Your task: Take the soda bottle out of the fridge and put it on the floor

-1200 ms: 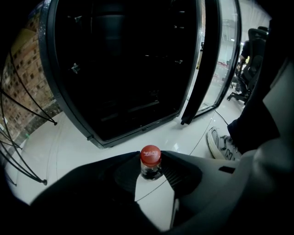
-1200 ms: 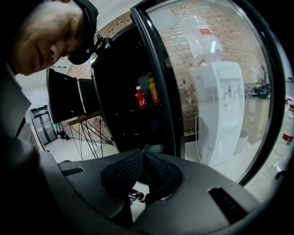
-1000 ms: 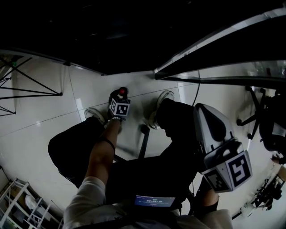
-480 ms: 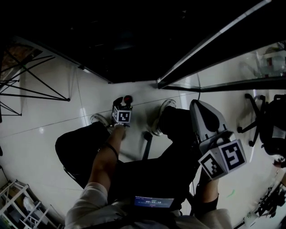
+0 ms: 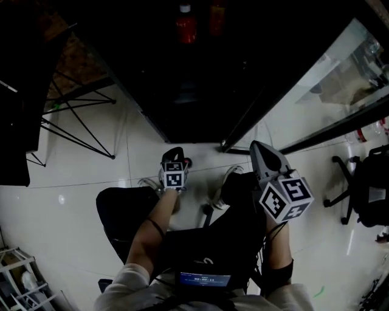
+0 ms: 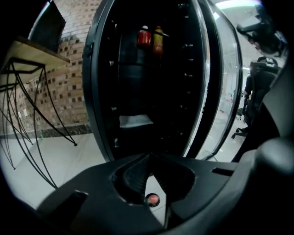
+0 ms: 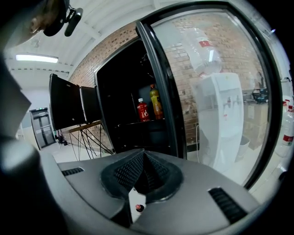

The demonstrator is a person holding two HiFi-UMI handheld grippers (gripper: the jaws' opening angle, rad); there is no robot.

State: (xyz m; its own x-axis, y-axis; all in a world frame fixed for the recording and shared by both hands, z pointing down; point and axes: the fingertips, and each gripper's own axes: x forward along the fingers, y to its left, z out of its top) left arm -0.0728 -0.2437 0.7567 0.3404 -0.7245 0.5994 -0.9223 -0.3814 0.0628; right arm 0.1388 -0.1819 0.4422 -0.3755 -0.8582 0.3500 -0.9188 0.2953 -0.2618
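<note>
A dark soda bottle with a red cap stands on the white floor in front of the open fridge. My left gripper hovers just left of it and above it, shut and empty. In the left gripper view the cap shows below the closed jaws. My right gripper is held to the right near the door, shut with nothing in it. The cap shows under its jaws too. A red bottle and an orange bottle stand on a fridge shelf.
The fridge's glass door stands open at the right, with a water dispenser seen through it. A table on thin black legs is at the left. An office chair is far right and a white rack lower left.
The left gripper was round the bottle's cap on the floor; now it is off it and shut. The head view has tilted up, and the fridge shelf with two bottles shows.
</note>
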